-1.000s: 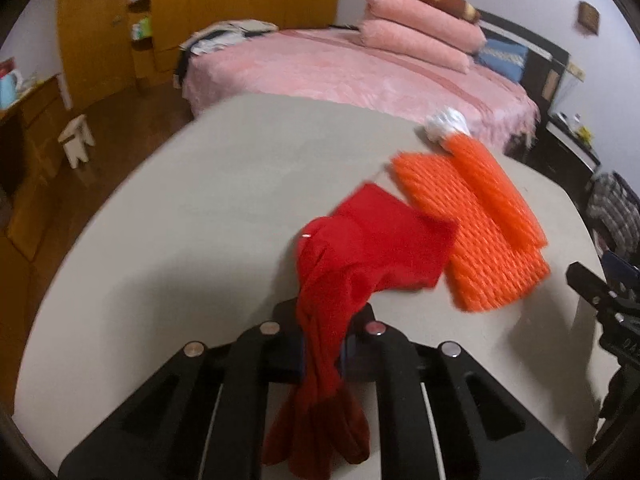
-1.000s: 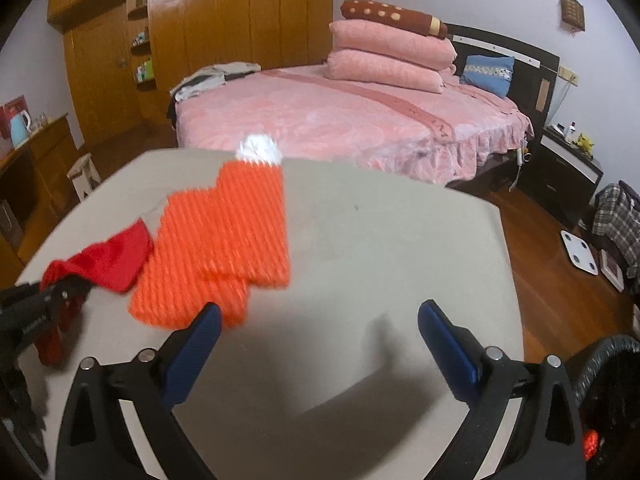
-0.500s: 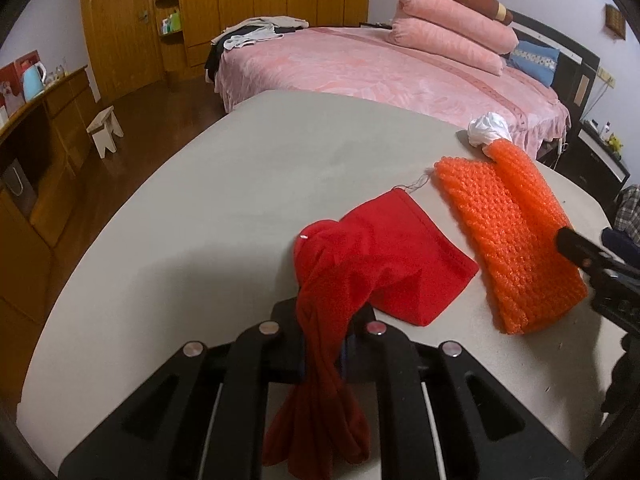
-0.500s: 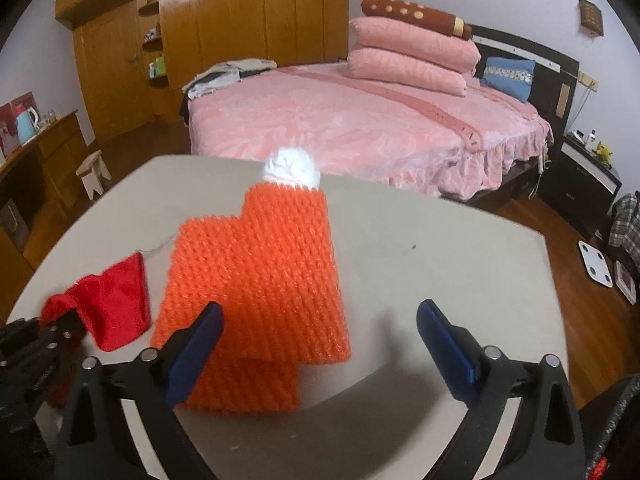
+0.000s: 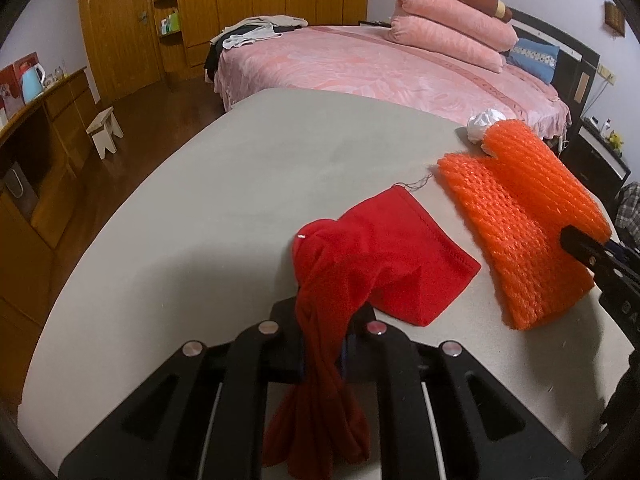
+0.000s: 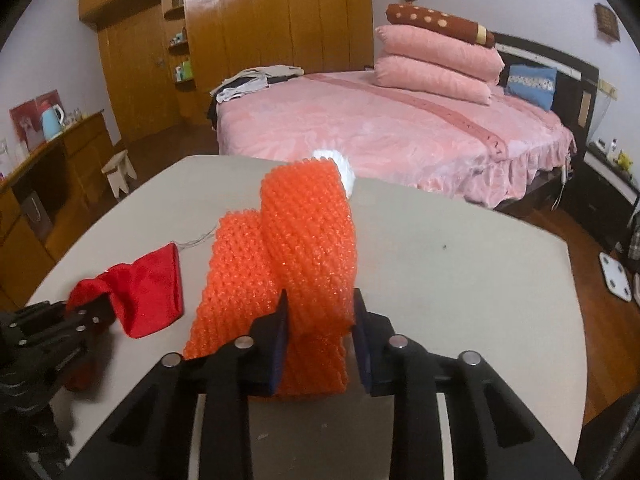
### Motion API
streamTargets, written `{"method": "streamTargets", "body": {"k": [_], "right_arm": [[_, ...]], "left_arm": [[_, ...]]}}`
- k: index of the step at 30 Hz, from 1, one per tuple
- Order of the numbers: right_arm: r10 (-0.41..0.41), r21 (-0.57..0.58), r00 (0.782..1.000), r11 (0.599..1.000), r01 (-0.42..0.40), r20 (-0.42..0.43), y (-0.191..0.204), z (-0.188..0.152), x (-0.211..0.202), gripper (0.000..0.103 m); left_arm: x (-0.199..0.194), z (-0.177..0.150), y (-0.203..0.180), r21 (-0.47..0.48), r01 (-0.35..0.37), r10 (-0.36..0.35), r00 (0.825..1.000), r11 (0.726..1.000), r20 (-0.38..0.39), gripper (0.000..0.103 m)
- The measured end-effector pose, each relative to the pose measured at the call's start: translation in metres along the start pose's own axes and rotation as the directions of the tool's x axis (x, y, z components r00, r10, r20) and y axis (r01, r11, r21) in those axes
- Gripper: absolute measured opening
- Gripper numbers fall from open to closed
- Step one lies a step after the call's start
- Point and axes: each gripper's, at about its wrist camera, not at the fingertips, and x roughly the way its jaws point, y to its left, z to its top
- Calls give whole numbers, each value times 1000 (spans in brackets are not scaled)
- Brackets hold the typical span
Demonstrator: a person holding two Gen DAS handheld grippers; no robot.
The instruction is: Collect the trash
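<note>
Both grippers working trash on the table (image 5: 224, 184).
Left gripper (image 5: 320, 326) clamping the red cloth (image 5: 372, 256), tail draping back; right gripper (image 6: 318, 330) jaws closing around the orange foam net (image 6: 308, 232), white wad (image 6: 340, 166) lying at its far end.

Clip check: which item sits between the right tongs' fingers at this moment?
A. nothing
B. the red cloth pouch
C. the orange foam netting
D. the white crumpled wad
C: in the right wrist view the right tongs are closing with the orange foam netting between their blue pads, while the red cloth pouch hangs pinched in the left tongs.
</note>
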Motion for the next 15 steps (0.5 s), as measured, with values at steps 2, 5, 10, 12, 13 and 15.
{"method": "streamTargets", "body": {"k": [2,5,10,12,13,15], "right_arm": [[-2,15,1000,1000,1,5,-4,-1,-4,29],[-40,61,999,997,39,8,-14,-6,-15,29],[-56,160,998,986,56,-7,-39,-20,-27,34],[-57,177,998,982,61,-26,-46,-24,-27,36],[-61,179,998,982,66,-31,-47,-25,-28,37],[-73,188,997,979,79,-37,-50,-26,-29,48]], "left_arm": [[0,0,0,3,-3,3,1000,1000,1,11],[-1,0,1,-2,2,-2,1000,1000,2,11],[-1,-1,1,6,-5,5,1000,1000,3,11],[-1,1,-1,11,-10,10,1000,1000,3,11],[-1,0,-1,12,-11,11,1000,1000,3,11],[-1,0,-1,11,-11,10,1000,1000,3,11]]}}
